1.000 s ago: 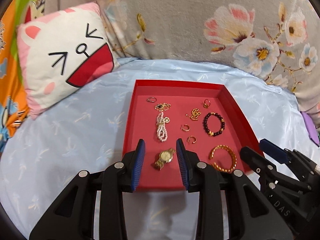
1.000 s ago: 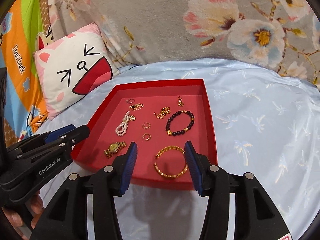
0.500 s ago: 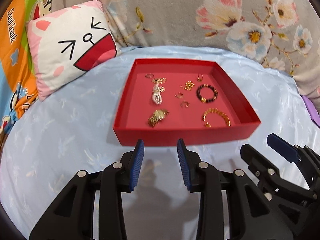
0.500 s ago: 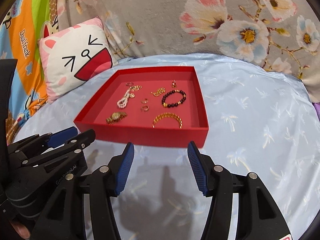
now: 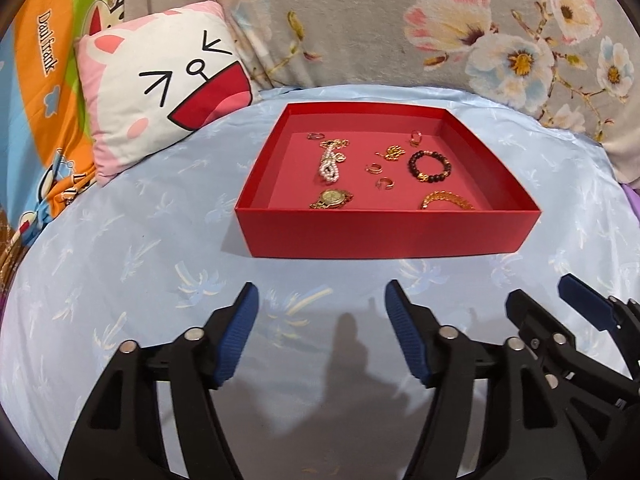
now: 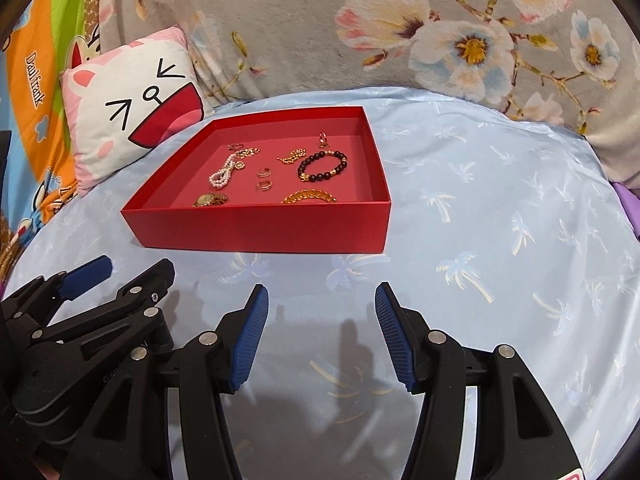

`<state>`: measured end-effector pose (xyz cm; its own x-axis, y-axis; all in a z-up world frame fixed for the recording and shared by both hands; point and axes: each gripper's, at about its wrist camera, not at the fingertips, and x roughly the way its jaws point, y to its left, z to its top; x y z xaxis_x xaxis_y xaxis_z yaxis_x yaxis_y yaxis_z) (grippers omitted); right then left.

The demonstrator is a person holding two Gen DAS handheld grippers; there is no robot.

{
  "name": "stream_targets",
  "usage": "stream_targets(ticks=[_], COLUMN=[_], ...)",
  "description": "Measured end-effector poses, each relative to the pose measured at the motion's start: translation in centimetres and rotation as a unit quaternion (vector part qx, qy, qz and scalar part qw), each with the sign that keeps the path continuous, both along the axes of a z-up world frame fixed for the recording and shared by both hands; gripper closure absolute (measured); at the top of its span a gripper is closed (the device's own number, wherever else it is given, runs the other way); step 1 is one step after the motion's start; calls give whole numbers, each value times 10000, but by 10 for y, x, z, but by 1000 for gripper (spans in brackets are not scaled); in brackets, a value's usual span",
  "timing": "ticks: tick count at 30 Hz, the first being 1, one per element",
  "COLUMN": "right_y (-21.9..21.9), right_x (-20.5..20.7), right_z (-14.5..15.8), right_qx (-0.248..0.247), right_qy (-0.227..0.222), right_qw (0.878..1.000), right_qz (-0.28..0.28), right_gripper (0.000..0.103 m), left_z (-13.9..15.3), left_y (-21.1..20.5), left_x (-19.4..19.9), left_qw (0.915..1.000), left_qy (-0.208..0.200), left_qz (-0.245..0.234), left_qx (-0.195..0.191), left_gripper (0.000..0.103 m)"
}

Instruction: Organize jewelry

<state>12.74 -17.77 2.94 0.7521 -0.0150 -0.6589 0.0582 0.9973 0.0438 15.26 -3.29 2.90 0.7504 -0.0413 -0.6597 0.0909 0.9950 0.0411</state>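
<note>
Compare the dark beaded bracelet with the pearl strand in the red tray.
The dark beaded bracelet lies as an open round loop; the pearl strand lies bunched into a narrow line. The bracelet's beads are near-black with a few gold ones; the strand's are pale. The bracelet sits right, the strand left. Both rest in the red tray.

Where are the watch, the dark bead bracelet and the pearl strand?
watch (image 5: 331, 197), left wrist view, on its round dial.
bead bracelet (image 5: 415, 159), left wrist view, on the beads at its left side.
pearl strand (image 6: 222, 175), right wrist view, on its looped lower end.
</note>
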Motion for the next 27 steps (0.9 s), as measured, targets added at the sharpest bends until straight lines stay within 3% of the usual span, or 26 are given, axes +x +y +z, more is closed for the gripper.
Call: stream_targets(ticks=[3,7,9,18,27], right_y=[-1,-8,-8,-6,-1], right_x=[-2,-4,-4,0,-4], right_z=[-4,-4,-4,-7,-5], right_qx=[-63,89,90,-99,-263], right_qy=[12,-15,-23,139,26], right_qw=[9999,9997,9996,9989,9986], right_qz=[-118,-237,-259,-432,-454], right_gripper=[39,25,18,17,17], left_z=[-5,-6,-6,-10,-10], left_y=[2,15,20,19,20], left_x=[0,2,2,4,2], left_qw=[9999,9991,9987,9982,9978], left_qy=[-22,69,72,172,102], left_qz=[153,378,435,565,654], left_qx=[69,-183,-251,-95,-63], left_gripper=[23,7,7,7,8])
